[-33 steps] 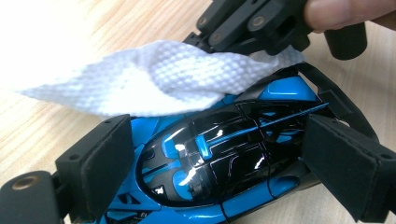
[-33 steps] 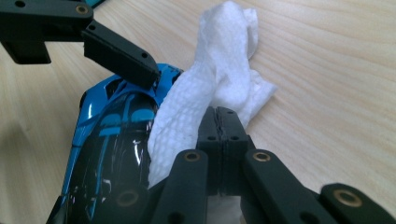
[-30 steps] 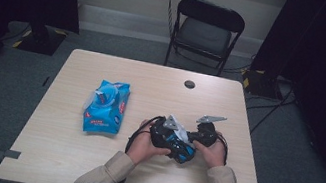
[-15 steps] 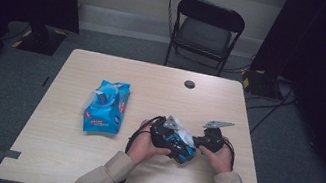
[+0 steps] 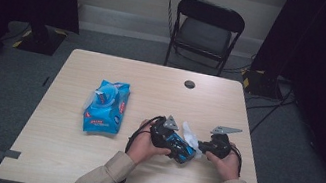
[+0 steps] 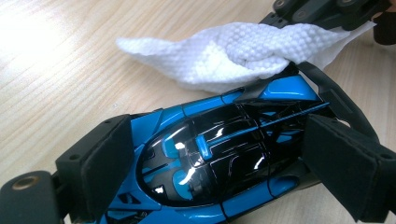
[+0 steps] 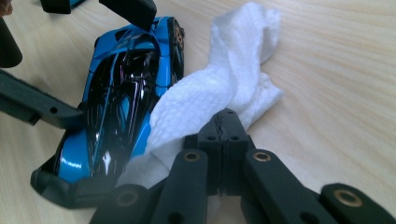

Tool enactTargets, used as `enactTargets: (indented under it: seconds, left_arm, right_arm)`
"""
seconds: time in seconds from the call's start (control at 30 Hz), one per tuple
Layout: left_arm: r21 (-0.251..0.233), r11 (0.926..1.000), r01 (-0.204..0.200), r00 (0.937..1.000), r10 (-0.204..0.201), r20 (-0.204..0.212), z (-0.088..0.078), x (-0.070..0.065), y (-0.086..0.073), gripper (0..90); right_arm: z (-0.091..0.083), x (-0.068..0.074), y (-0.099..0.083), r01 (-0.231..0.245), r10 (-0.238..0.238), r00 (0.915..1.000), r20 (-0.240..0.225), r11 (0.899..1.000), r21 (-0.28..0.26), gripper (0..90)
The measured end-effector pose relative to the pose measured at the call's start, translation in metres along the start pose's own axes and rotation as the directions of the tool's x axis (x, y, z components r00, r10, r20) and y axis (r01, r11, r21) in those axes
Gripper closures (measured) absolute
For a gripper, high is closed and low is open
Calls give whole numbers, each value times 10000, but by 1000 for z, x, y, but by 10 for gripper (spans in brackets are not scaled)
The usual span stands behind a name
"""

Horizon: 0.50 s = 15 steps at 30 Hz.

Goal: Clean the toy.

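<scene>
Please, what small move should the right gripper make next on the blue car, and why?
Probably a short wipe along the car's side. The right gripper is shut on the white embossed wipe, which already touches the glossy blue and black toy car, and the left gripper has the car between its padded jaws on the wooden table.

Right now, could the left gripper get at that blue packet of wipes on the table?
Probably not yet: the left gripper has its fingers around the blue toy car. The wipes packet lies apart, with bare table between.
</scene>
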State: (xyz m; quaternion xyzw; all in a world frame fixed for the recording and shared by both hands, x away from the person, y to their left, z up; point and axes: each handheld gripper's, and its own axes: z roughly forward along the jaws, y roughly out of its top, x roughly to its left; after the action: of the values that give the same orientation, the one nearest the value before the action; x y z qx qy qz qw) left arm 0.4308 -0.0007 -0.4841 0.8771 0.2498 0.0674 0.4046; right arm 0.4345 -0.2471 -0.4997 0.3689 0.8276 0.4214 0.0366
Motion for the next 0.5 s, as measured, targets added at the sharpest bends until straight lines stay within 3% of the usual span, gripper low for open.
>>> enactTargets:
  seconds: [0.5]
  left_arm:
    - [105,9999,-17,10000,17,-9,0,0,1,91]
  right_arm:
    - [-18,3,-18,4,-3,10000,94,10000,-98,898]
